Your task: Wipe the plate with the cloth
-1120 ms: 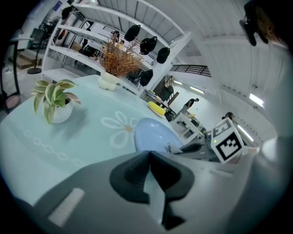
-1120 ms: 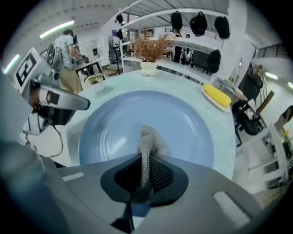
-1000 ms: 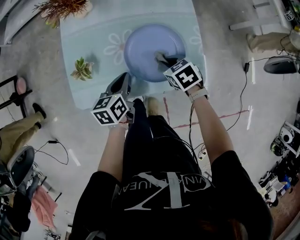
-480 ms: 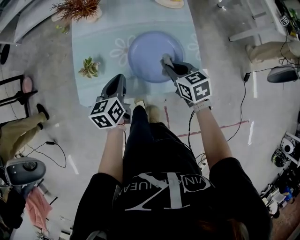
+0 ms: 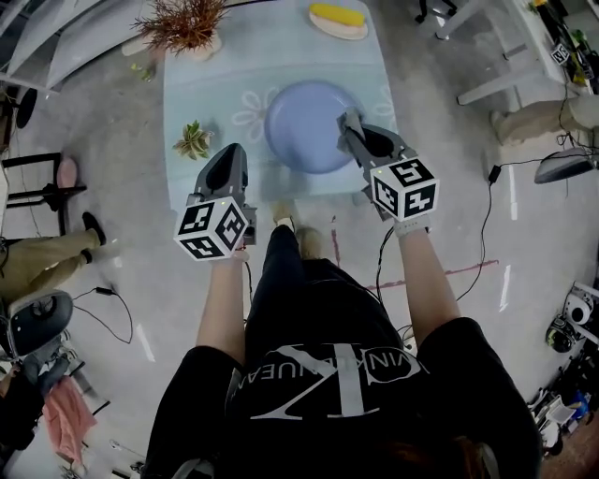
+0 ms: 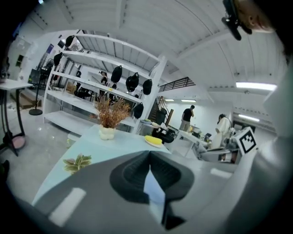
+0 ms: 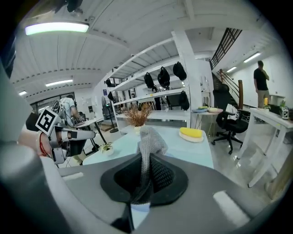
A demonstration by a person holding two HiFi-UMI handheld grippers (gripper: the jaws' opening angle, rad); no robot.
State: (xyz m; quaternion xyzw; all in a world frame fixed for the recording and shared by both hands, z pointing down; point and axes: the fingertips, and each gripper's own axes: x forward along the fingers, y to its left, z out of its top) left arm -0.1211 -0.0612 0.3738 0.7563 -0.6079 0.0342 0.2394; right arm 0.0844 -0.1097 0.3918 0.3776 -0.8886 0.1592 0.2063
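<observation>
The lavender plate (image 5: pixel 307 122) lies in the middle of the pale blue table (image 5: pixel 197 94). My right gripper (image 5: pixel 349 122) hangs by the plate's right rim, lifted off it. In the right gripper view that gripper (image 7: pixel 146 157) is shut on the grey mesh cloth (image 7: pixel 149 139), whose bunched end sticks up past the jaws. My left gripper (image 5: pixel 231 152) is over the table's near part, left of the plate and apart from it. Seen in the left gripper view, this gripper (image 6: pixel 150 155) has its jaws together with nothing between them.
A small succulent (image 5: pixel 194 140) sits left of the plate, and a pot of dried plants (image 5: pixel 187 23) stands at the far left corner. A dish with a yellow cob (image 5: pixel 337 19) is at the far edge. White shelving (image 6: pixel 105 91) and desks with people stand beyond.
The right gripper has drawn back from the plate's middle to its right rim with the cloth in it. The left gripper has moved slightly forward over the table's near edge.
</observation>
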